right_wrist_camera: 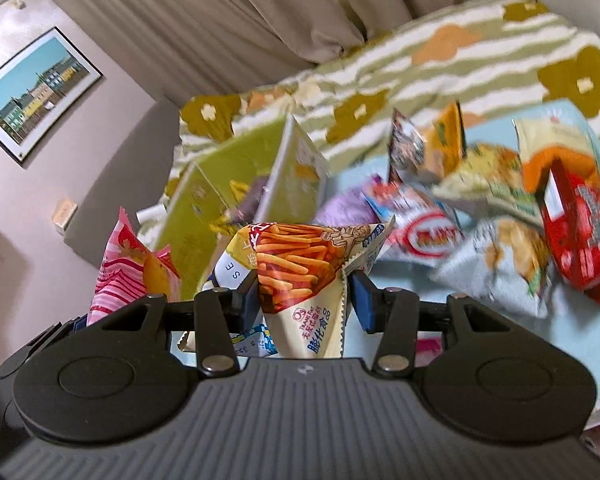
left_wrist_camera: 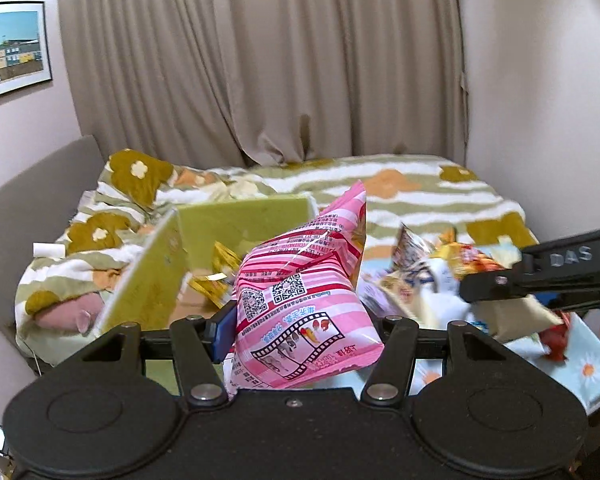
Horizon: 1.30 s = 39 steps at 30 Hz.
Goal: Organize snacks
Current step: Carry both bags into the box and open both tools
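Pink bag (left_wrist_camera: 304, 304) is clamped by left gripper (left_wrist_camera: 300, 332), fries bag (right_wrist_camera: 300, 276) by right gripper (right_wrist_camera: 304, 300); next, placement, probably into green box (left_wrist_camera: 244, 220), is required.

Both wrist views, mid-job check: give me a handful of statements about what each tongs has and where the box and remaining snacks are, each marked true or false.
1. The left tongs grip a pink striped snack bag. True.
2. The right tongs are empty. False: they are shut on a fries-print snack bag.
3. The green box stands open on the bed. True.
4. The pink striped snack bag lies inside the green box. False: it is held up in the left tongs, in front of the box.
5. The pile of other snack packets lies on a light blue cloth. True.
6. The curtain behind the bed is drawn open. False: it hangs closed.
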Tool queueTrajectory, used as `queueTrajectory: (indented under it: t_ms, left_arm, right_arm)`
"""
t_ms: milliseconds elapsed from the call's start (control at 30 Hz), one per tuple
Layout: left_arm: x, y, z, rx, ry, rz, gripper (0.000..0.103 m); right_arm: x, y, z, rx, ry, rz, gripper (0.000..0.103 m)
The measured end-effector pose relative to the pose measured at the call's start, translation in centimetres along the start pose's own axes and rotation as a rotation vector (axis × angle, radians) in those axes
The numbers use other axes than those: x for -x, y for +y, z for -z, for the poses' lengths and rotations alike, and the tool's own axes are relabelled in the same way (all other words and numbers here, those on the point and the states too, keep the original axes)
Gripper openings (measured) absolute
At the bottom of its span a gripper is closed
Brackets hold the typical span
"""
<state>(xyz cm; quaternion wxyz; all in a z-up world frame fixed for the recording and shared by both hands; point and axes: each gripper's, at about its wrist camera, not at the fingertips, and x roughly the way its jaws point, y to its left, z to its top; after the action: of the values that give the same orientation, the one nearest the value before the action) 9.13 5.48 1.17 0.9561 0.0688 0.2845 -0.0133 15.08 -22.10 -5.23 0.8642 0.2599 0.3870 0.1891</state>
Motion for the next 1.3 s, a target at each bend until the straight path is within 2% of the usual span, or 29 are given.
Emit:
queueTrajectory:
  t_ms: [200, 367, 533, 700, 767, 800, 833, 900, 1000, 1133, 1300]
  left_arm:
    - [-2.4, 5.5, -2.7, 0.026, -0.003, -0.029, 0.062]
    - [-5.0, 9.8, -4.1, 0.026, 0.015, -0.053, 0.063]
    - [-8.7, 12.6, -4.3, -0.003, 0.089, -0.055, 0.063]
    - [-12.5, 13.4, -3.5, -0.064, 0.163, 0.001, 0.063]
    - [-14.2, 13.4, -3.2, -0.080, 0.210, 0.032, 0.066]
    - [-14.6, 13.3, -3.1, -0.084, 0.228, 0.041, 0.072]
    - [-15.2, 13.2, -2.9, -0.094, 0.245, 0.045, 0.085]
    - [-15.7, 13.1, -2.6, -0.126, 0.252, 0.045, 0.098]
    - [-15.9, 13.3, -2.0, -0.137, 0.260, 0.052, 0.099]
    - [-15.4, 14.8, -1.5, -0.053, 0.276, 0.092, 0.099]
    - [-14.1, 16.7, -1.9, 0.025, 0.258, 0.064, 0.099]
  right_arm:
    - [-1.1, 4.0, -2.1, 0.008, -0.063, -0.012, 0.062]
    - [-3.6, 7.8, -3.5, 0.050, -0.080, -0.004, 0.062]
    - [-7.2, 10.9, -4.3, 0.075, -0.078, 0.034, 0.062]
    - [-10.6, 13.0, -4.3, 0.086, -0.073, 0.098, 0.062]
    - [-11.9, 13.5, -4.2, 0.091, -0.069, 0.130, 0.062]
    - [-12.4, 13.6, -4.1, 0.089, -0.069, 0.143, 0.062]
    - [-13.0, 13.7, -4.1, 0.080, -0.067, 0.152, 0.062]
    - [-13.8, 13.7, -4.1, 0.052, -0.063, 0.161, 0.062]
    - [-14.5, 13.7, -3.9, 0.051, -0.060, 0.191, 0.062]
    - [-15.2, 13.4, -3.8, 0.064, -0.045, 0.224, 0.062]
    - [-15.9, 14.3, -4.3, 0.098, -0.023, 0.202, 0.063]
